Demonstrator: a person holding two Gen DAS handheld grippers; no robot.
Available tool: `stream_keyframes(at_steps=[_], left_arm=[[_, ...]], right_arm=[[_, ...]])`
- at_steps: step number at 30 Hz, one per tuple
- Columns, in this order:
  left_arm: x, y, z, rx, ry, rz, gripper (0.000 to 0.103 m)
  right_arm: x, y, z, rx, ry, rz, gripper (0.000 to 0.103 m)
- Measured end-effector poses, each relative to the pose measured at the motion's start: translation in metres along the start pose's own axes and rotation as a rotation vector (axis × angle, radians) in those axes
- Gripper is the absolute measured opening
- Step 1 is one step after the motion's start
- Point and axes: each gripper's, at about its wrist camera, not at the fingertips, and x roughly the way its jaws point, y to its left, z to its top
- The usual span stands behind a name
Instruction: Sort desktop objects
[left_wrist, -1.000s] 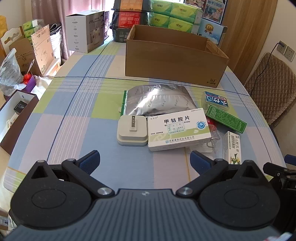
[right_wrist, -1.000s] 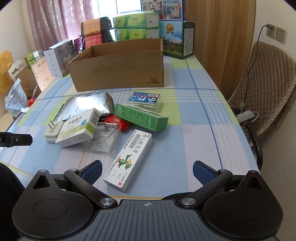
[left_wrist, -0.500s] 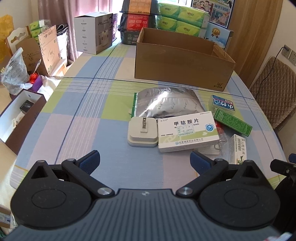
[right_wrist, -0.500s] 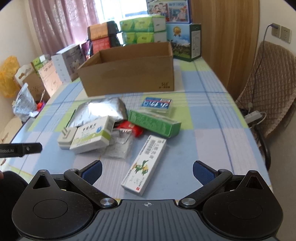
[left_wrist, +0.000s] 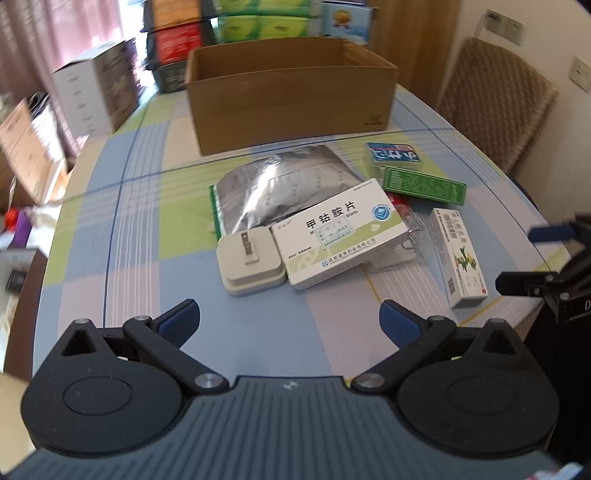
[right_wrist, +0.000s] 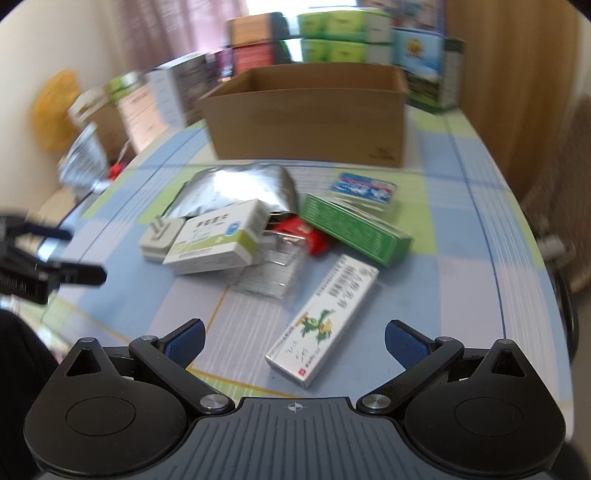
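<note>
Left gripper (left_wrist: 290, 319): black linkage arms ending in blue ribbed fingertips (left_wrist: 181, 320). Behind the fingers, two round black housings, each with a shallow oval recess and a triangular cut-out near the outer edge. Between them, a dark grey ribbed body with a small white mark at its front edge. Silver screw heads at each arm pivot (one large, one small per side).

Right gripper (right_wrist: 294, 338): same build. Blue textured fingertips (right_wrist: 404, 343), black arms, silver screws, grey ribbed body; the mark behind the fingers is a crosshair circle.
</note>
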Motion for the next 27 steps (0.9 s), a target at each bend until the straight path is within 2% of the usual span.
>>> stream_keyframes(at_steps=[3,7,12,14,15,20,27], left_arm=[[0.006,0.01,0.008,0.075,0.016,-0.024,0.102],[0.021,0.025,0.013,0.192,0.047,-0.023,0.102],[0.04,0.032,0.013,0.402,0.066,-0.062,0.101],[0.051,0.035,0.014,0.456,0.072,-0.083,0.101],[0.055,0.036,0.015,0.475,0.072,-0.098,0.101],[0.079,0.04,0.02,0.571,0.064,-0.17,0.097],[0.11,0.045,0.03,0.67,0.071,-0.269,0.089]], right_arm=[[0.007,0.011,0.009,-0.149,0.016,0.027,0.101],[0.018,0.033,0.025,-0.414,0.038,0.073,0.101],[0.039,0.058,0.045,-0.713,0.043,0.125,0.101],[0.051,0.066,0.054,-0.794,0.056,0.143,0.098],[0.059,0.07,0.057,-0.835,0.064,0.152,0.093],[0.099,0.079,0.07,-0.995,0.139,0.189,0.085],[0.144,0.083,0.081,-1.073,0.23,0.249,0.084]])
